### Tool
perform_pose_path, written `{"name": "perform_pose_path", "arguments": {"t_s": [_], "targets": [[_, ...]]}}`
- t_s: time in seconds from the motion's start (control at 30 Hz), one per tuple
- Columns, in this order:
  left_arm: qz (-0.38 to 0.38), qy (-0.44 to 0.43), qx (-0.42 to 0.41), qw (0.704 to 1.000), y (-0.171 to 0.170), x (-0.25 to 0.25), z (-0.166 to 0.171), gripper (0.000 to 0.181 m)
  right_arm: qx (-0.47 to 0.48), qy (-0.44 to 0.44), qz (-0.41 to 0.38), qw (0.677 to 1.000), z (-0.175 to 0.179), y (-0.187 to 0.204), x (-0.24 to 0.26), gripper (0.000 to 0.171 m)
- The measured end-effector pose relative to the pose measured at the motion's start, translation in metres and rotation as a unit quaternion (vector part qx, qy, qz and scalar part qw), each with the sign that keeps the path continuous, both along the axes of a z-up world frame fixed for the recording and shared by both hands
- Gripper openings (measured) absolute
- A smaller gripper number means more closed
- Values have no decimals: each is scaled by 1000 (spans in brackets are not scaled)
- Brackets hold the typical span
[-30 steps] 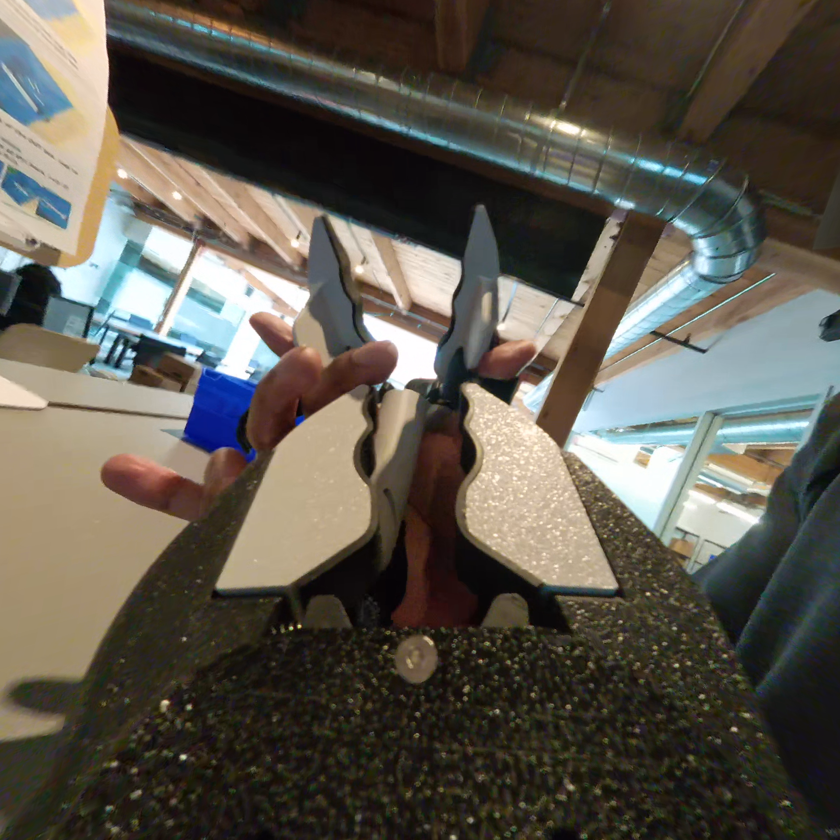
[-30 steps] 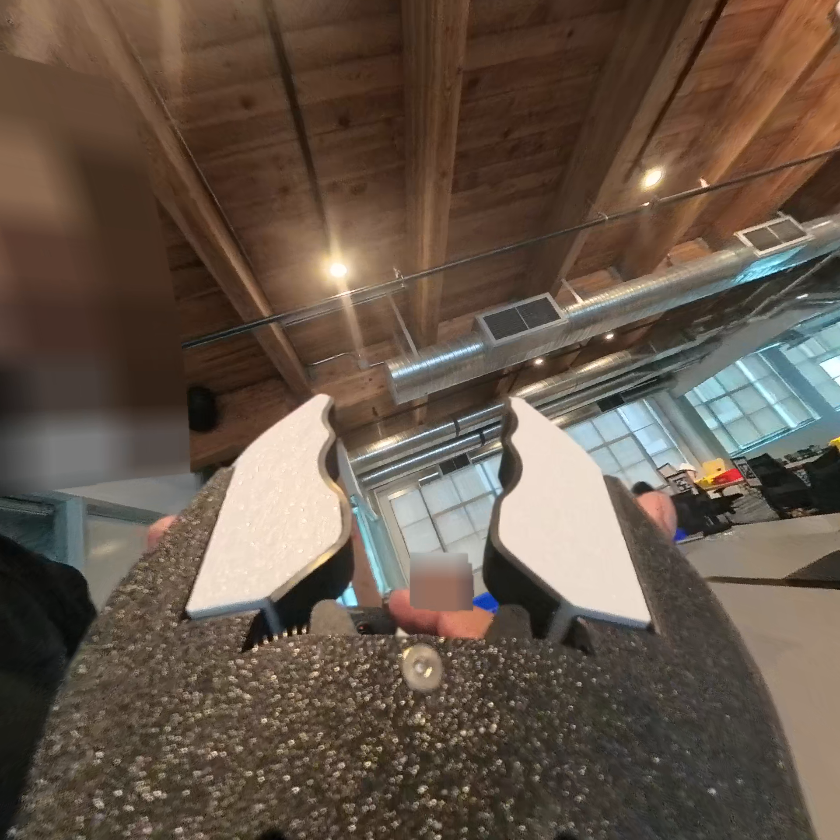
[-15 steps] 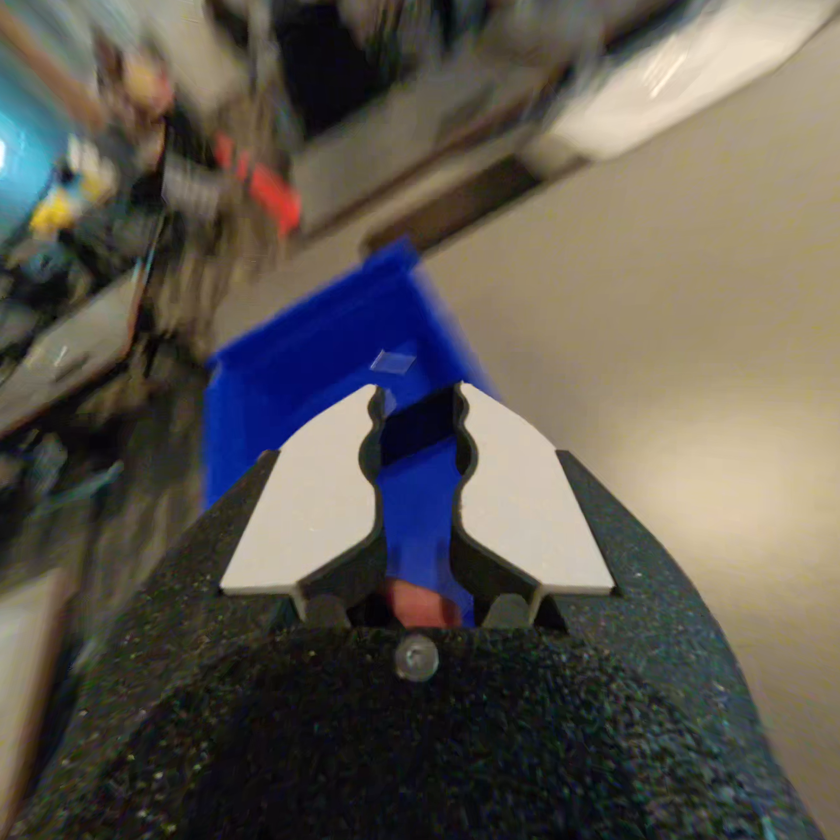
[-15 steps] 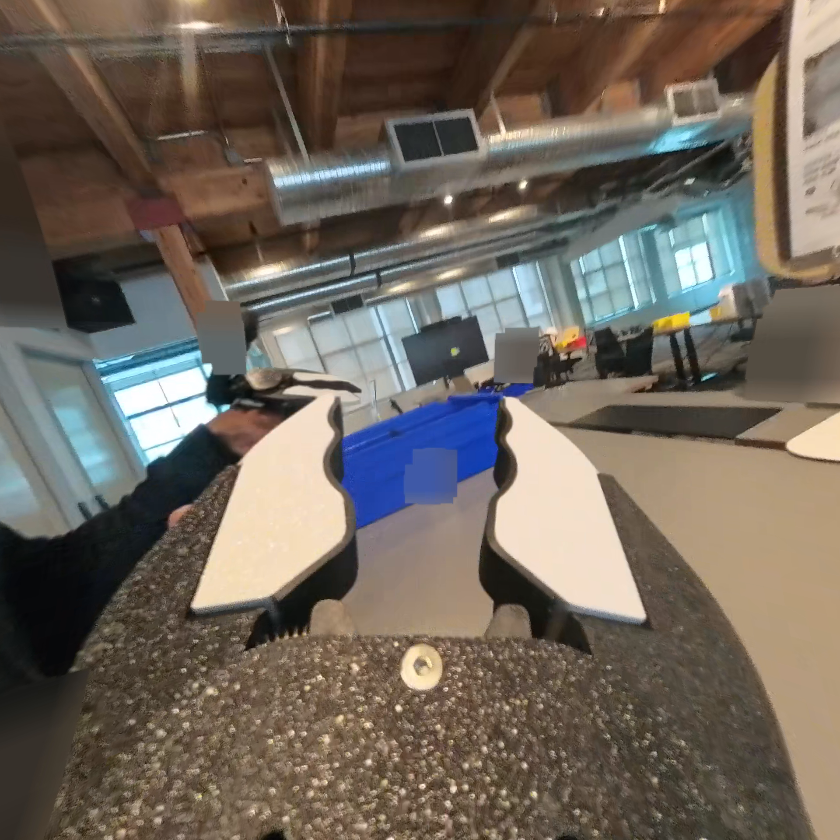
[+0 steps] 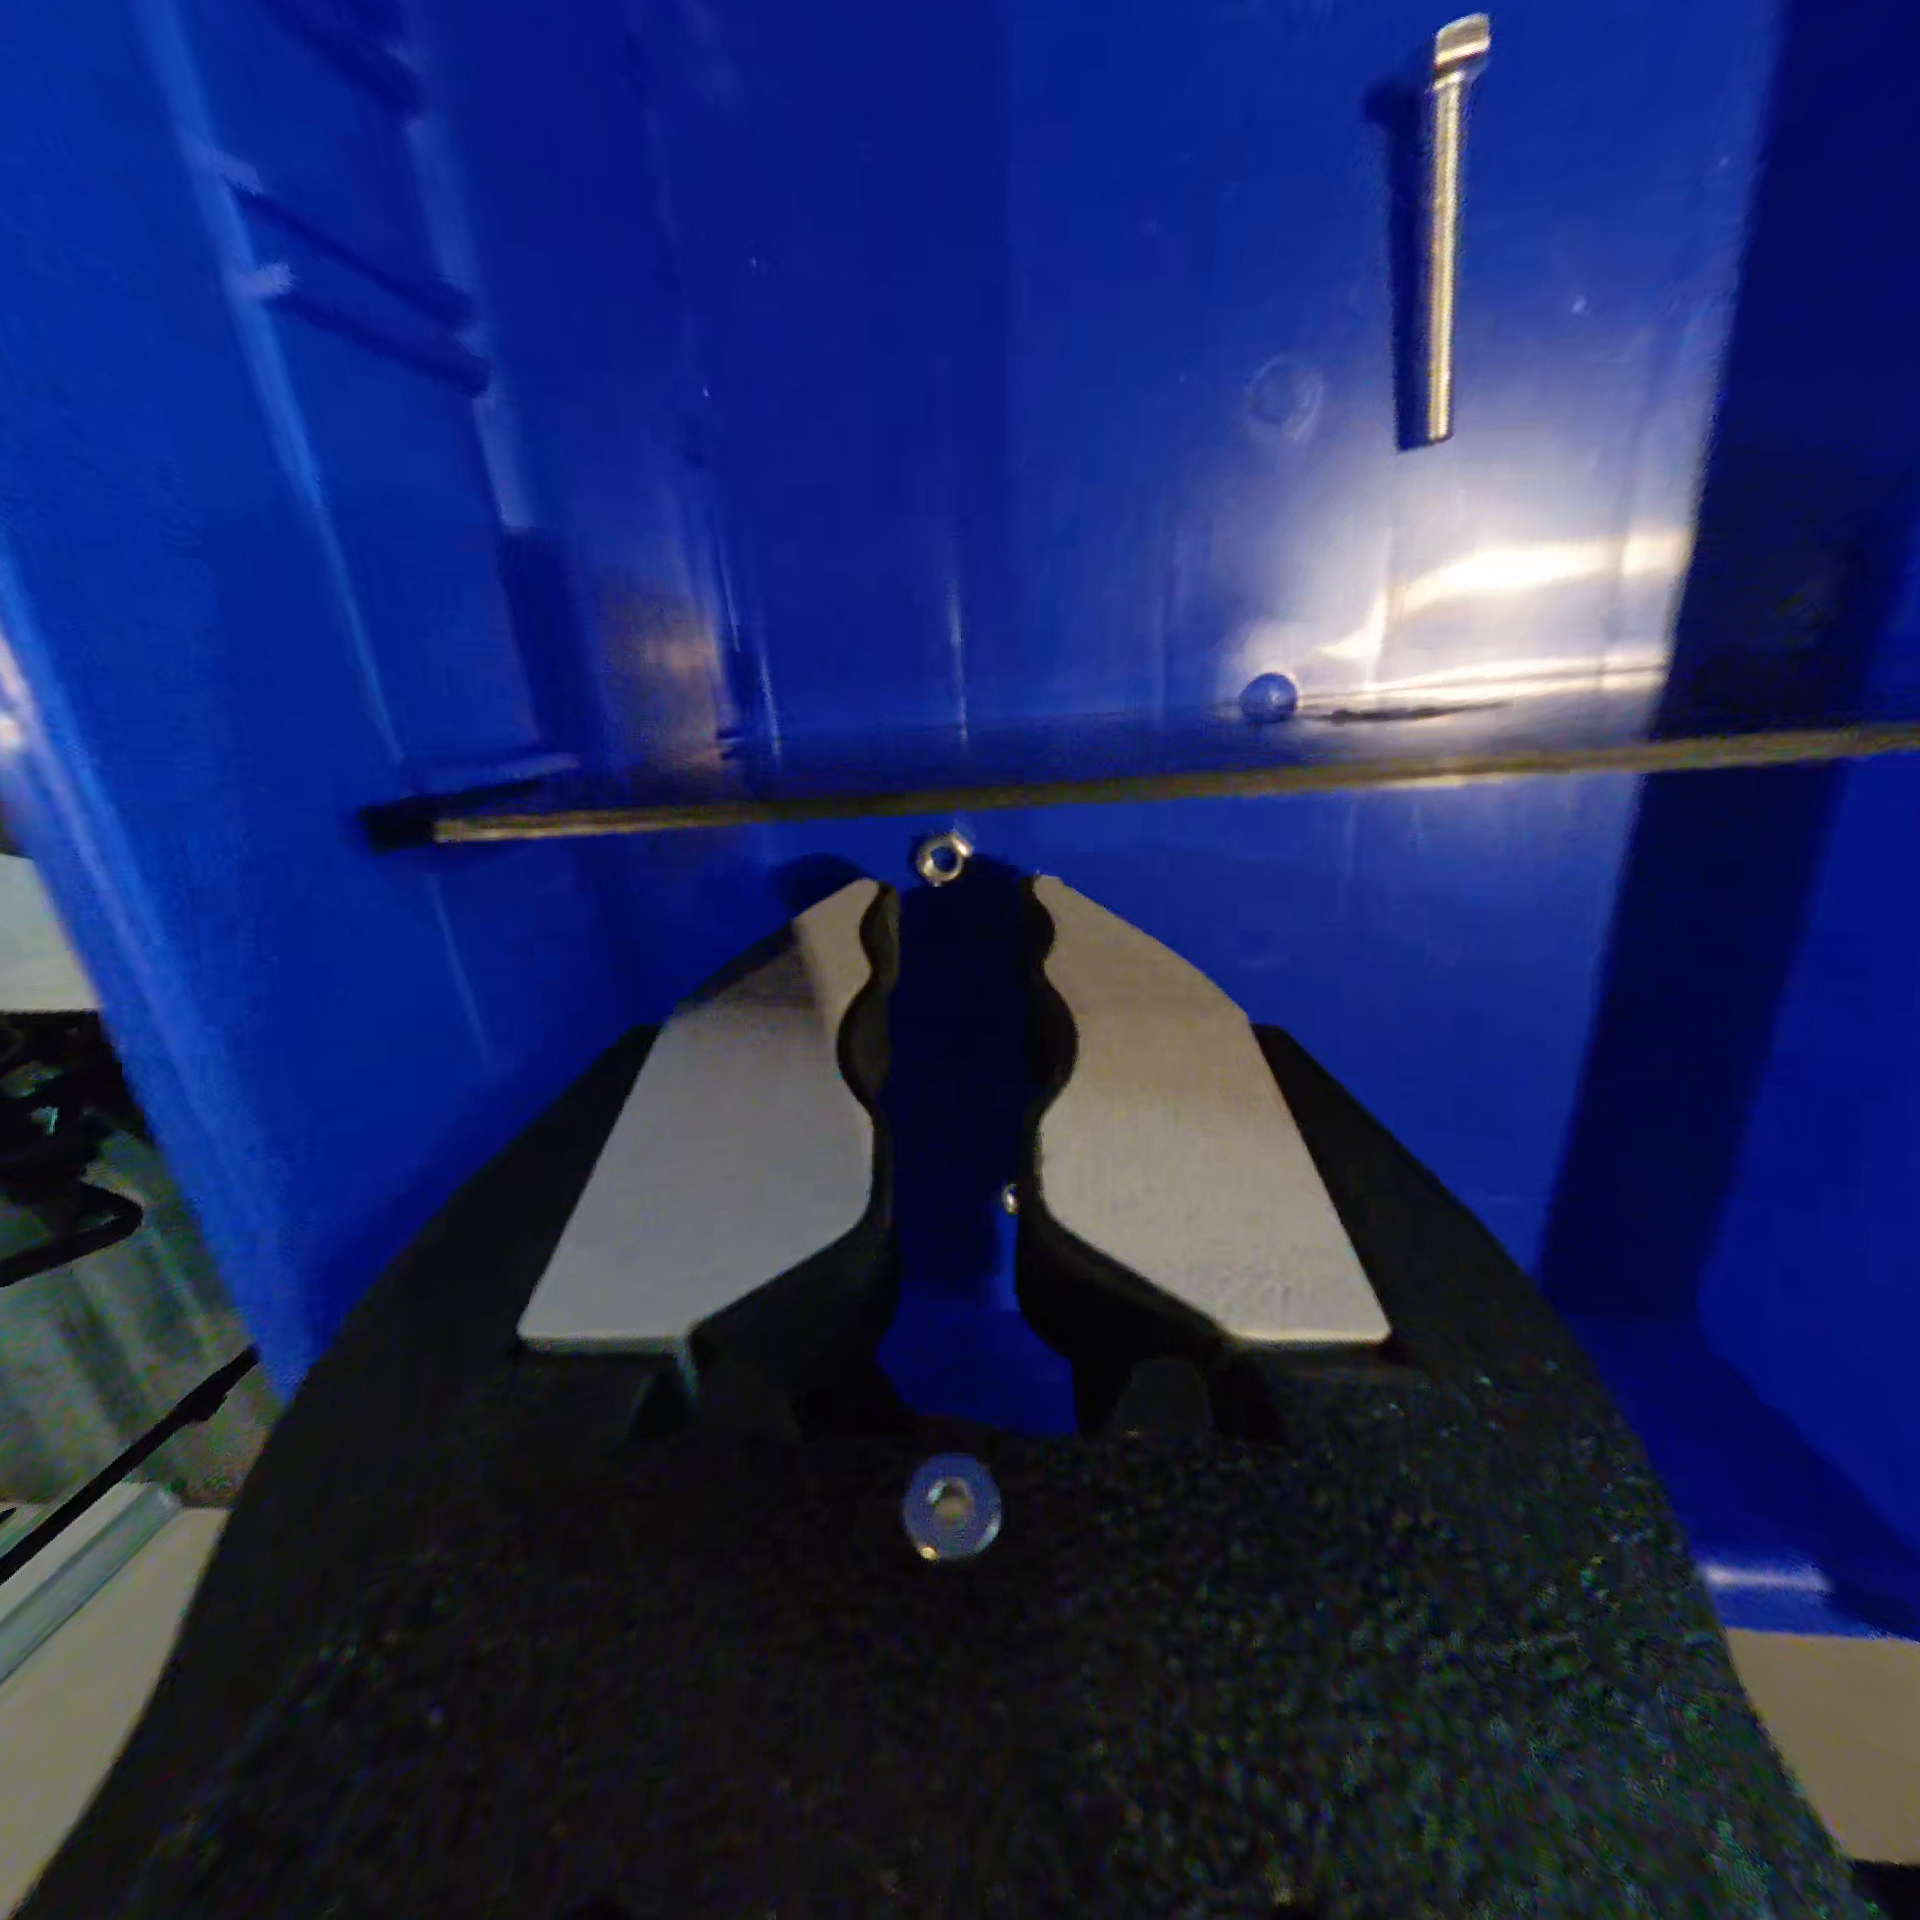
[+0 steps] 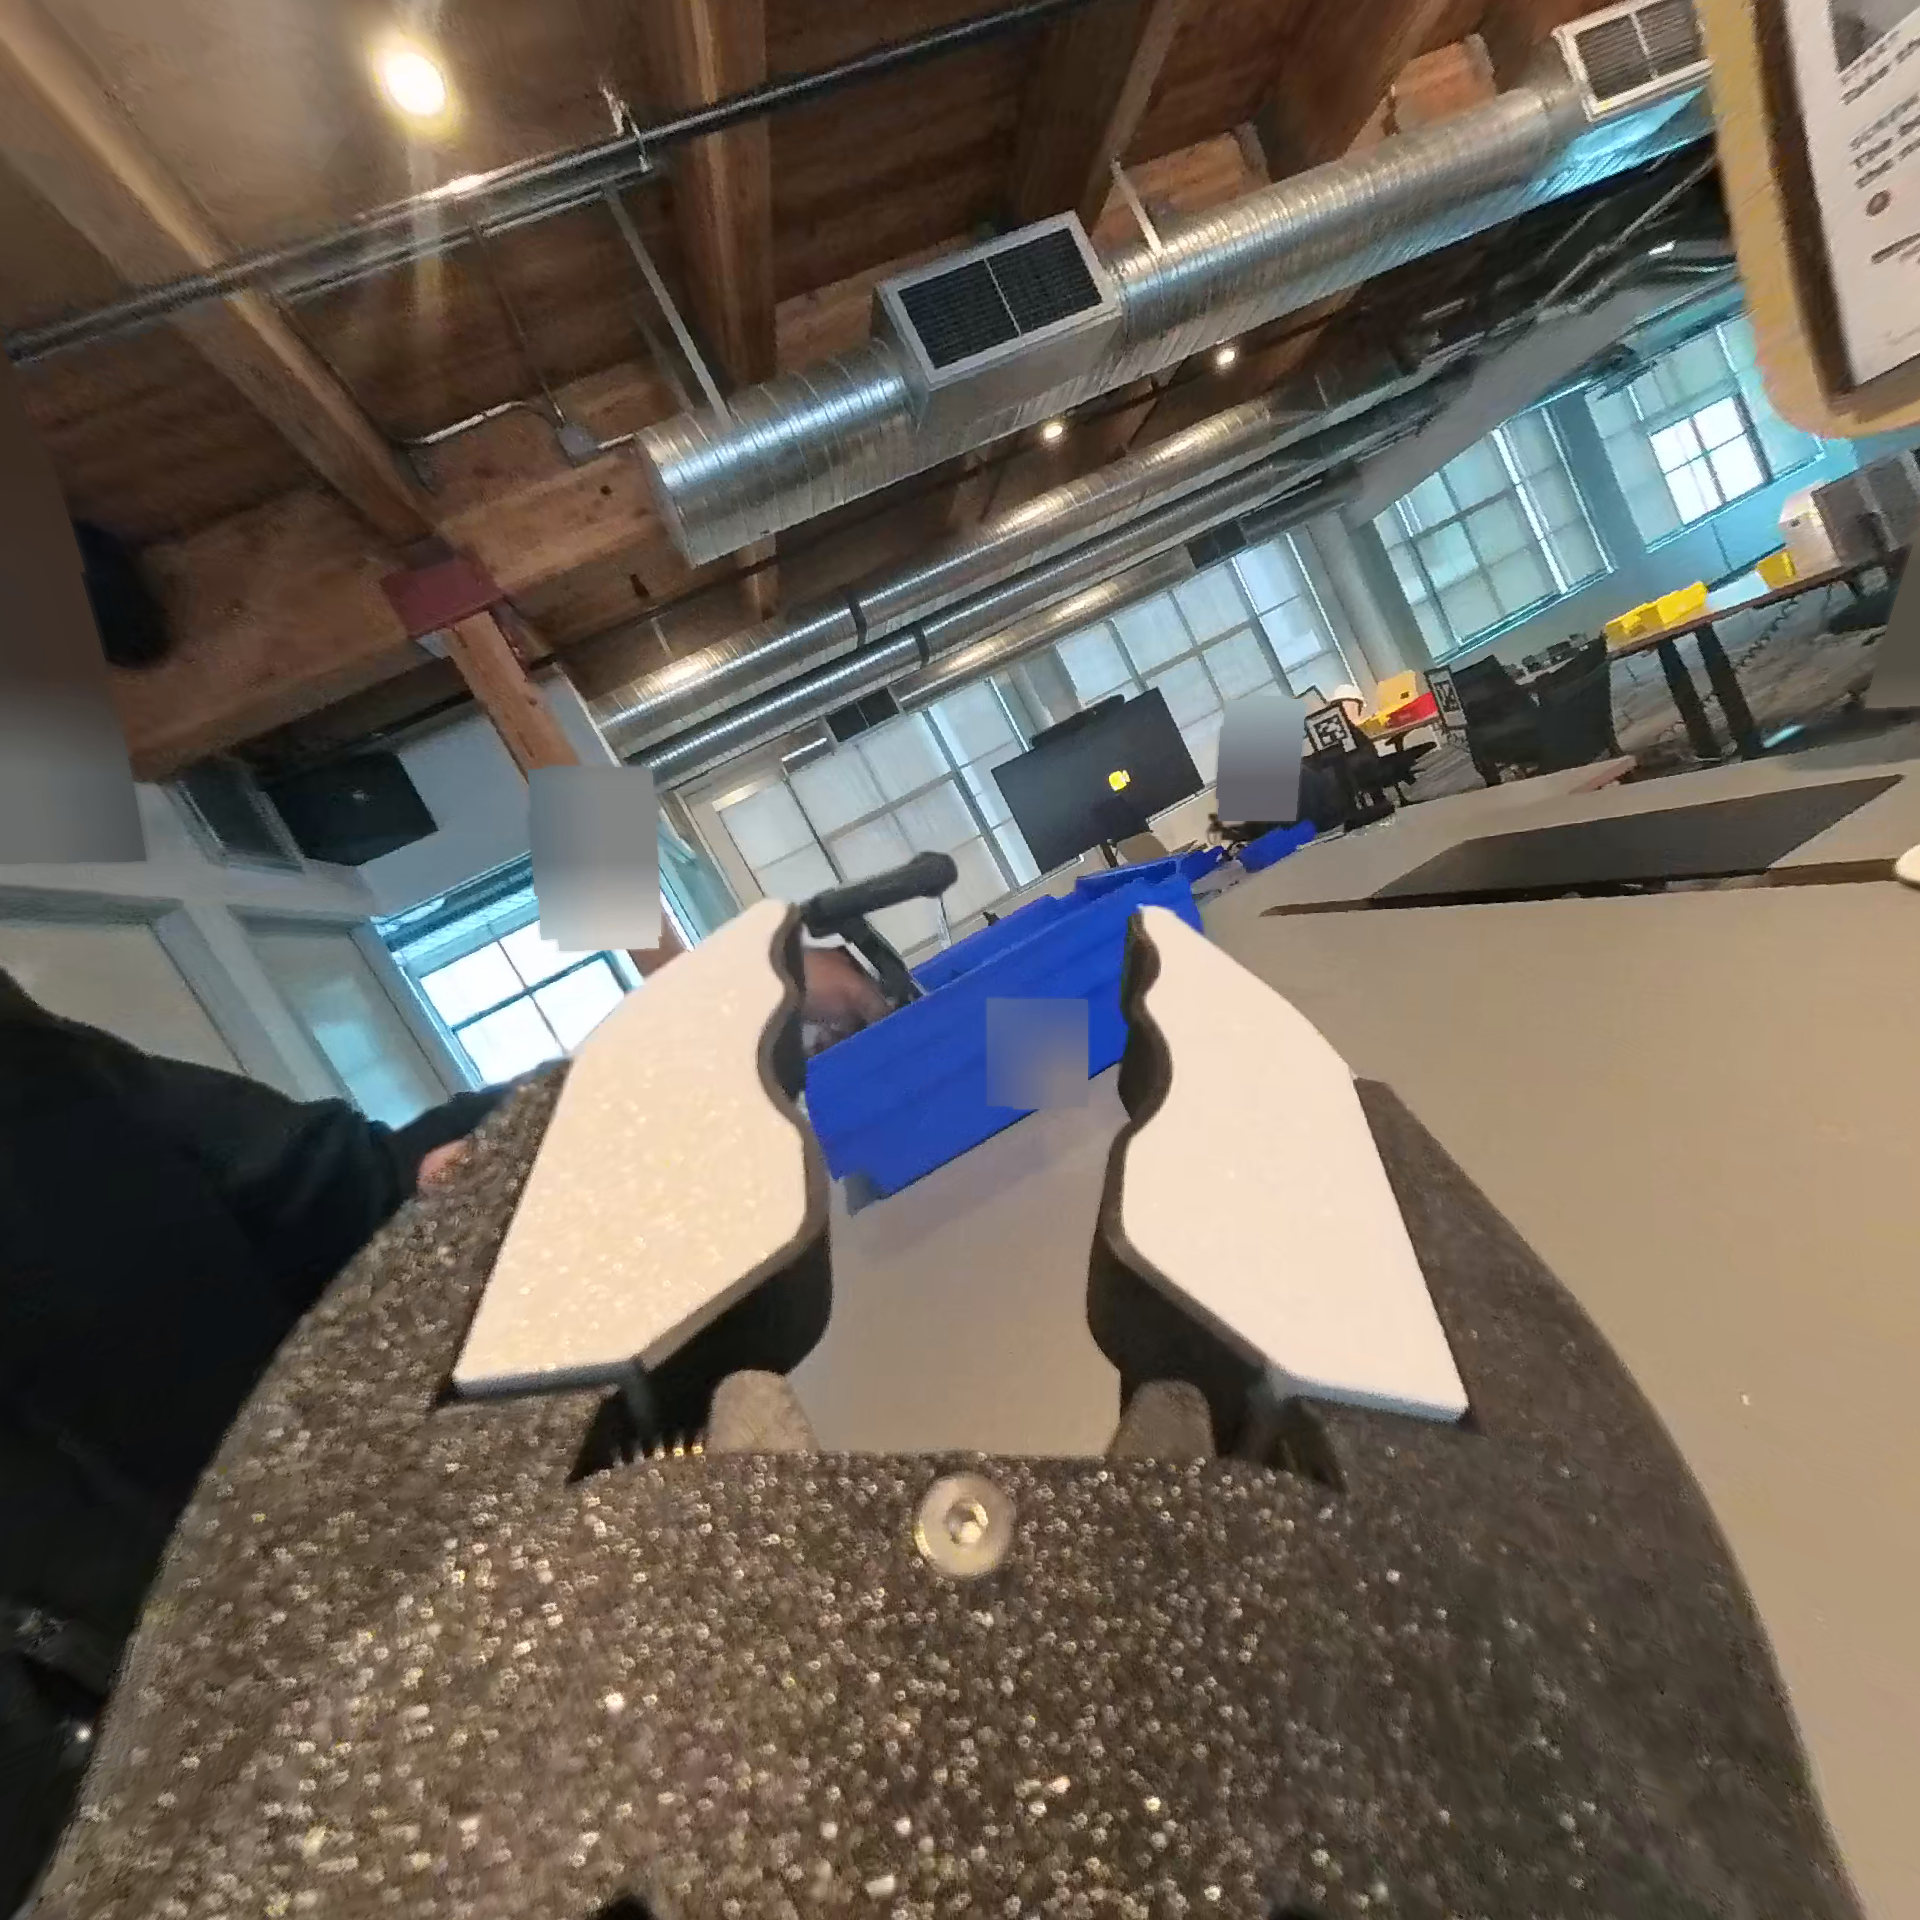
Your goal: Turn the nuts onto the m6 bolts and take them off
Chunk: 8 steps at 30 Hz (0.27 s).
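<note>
Both tongs parted, gripping nothing. Left tongs (image 5: 956, 894) down inside blue bin (image 5: 935, 416), tips narrowly apart, pointing at bin floor. Right tongs (image 6: 961, 920) wider apart, held above grey table (image 6: 1558, 1091), aimed at same blue bin (image 6: 935, 1091) from outside.

Largest first, from left tongs: blue bin walls on every side, ribbed wall to left, tall wall to right. Thin dark divider (image 5: 1143, 784) crossing bin floor just beyond tips, edge to edge. Bolt (image 5: 1439, 229) well beyond divider, far ahead and to right of tips, lying flat in farther compartment, head pointing away. Nut (image 5: 940, 858) just ahead of tips, almost centred on gap, on near side of divider, touching neither finger. Second small silvery piece (image 5: 1010, 1198) low between fingers, close to right finger; too small to identify.

From right tongs: left tongs' handle (image 6: 883, 883) and hand (image 6: 831, 987) ahead, just beyond left fingertip, over bin.
</note>
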State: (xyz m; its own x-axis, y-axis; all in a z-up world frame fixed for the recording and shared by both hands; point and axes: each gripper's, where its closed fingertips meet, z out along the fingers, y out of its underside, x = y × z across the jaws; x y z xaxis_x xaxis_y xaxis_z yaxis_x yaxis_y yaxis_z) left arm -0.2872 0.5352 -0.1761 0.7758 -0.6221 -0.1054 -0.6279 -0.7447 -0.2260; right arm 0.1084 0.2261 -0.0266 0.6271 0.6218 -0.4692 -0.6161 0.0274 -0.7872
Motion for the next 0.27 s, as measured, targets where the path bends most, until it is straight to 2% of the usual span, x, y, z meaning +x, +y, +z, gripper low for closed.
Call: {"name": "perform_pose_path", "arguments": {"t_s": [0.03,0.27], "targets": [[6,4,2,1000,2,0,-2,23,1,9,0,1000,1,0,2,59],[48,-18,7,999,9,3,-8,11,10,40,5,999,5,-4,8,57]]}}
